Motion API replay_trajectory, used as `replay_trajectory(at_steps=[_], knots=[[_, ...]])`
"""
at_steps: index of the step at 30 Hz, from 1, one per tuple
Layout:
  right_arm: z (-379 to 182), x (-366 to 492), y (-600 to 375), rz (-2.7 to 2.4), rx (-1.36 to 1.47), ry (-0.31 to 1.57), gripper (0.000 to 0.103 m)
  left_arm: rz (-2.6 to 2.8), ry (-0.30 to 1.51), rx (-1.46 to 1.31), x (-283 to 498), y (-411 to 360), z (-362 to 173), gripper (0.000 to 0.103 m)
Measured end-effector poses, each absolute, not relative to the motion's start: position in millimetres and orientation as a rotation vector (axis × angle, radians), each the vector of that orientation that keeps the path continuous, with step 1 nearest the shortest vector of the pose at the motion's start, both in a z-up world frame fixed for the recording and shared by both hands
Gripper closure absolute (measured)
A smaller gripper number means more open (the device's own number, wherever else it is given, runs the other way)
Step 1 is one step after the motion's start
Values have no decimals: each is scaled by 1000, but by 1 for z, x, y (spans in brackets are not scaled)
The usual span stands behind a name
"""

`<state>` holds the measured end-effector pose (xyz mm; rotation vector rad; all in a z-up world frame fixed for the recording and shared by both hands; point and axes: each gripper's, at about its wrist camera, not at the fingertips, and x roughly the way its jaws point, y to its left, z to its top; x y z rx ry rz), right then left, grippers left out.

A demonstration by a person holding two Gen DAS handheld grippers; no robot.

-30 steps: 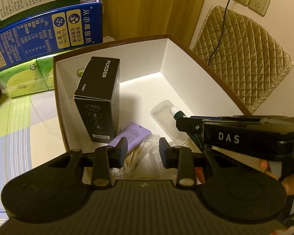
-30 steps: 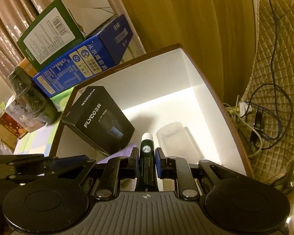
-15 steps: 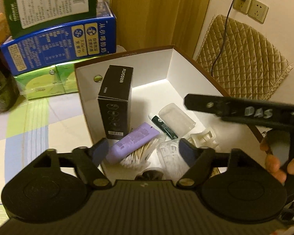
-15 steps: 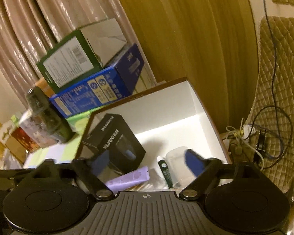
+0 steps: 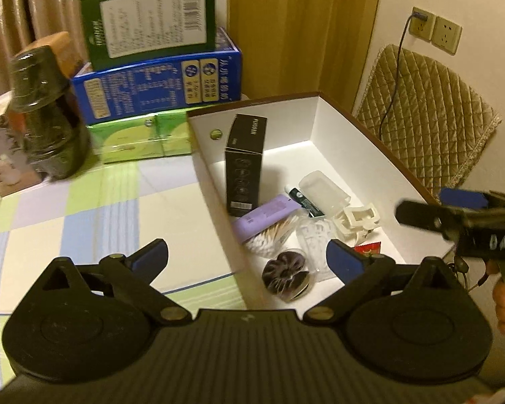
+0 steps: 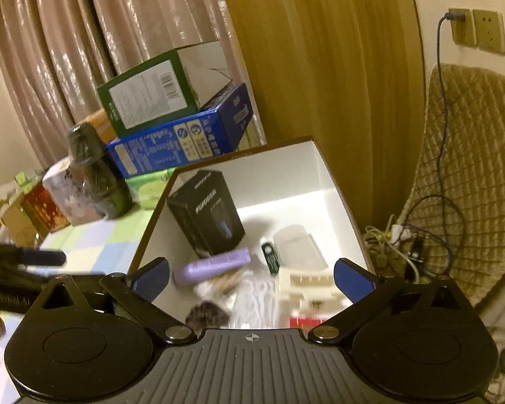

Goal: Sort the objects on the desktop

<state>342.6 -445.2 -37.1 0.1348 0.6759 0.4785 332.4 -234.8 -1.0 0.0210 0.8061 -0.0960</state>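
Observation:
A brown-edged white box point(image 5: 350, 148) point(image 6: 326, 181) stands on the table. In it are an upright black carton point(image 5: 245, 165) point(image 6: 207, 212), a purple tube point(image 5: 264, 217) point(image 6: 212, 266), a dark green tube point(image 5: 304, 200) point(image 6: 271, 257), a clear case point(image 5: 325, 190), cotton swabs point(image 5: 272, 239), a white plastic piece point(image 5: 357, 219) and a dark scrunchie point(image 5: 286, 274). My left gripper point(image 5: 247, 259) is open and empty above the box's near left corner. My right gripper point(image 6: 252, 274) is open and empty above the box; it also shows in the left wrist view point(image 5: 461, 225).
Green point(image 5: 148, 20), blue point(image 5: 158, 84) and light green point(image 5: 141, 138) cartons are stacked behind the box on the left. A dark jar point(image 5: 43, 114) stands further left. A checked tablecloth point(image 5: 101, 208) covers the table. A quilted chair point(image 5: 424, 114) and cables point(image 6: 410, 235) are on the right.
My right gripper opened and let go of the dark green tube, which now lies in the box. My left gripper opened too. Both grippers pulled back and up from the box.

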Motion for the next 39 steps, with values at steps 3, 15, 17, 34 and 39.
replay_trajectory(at_steps=[3,15,17,34,39], knots=[[-34,320,-444,468,126,670,2,-82,784,28,317,-229,5,4],[-19,237,-425,407,96,652,2,-87,723,65,244,-203,26,1],[-19,224,-420,390,78,654,2,-86,719,72,231,-197,28,1],[-17,120,-374,331,34,682,2,-86,710,127,126,-150,39,1],[-19,92,-359,324,6,684,2,-78,719,112,98,-136,43,1]])
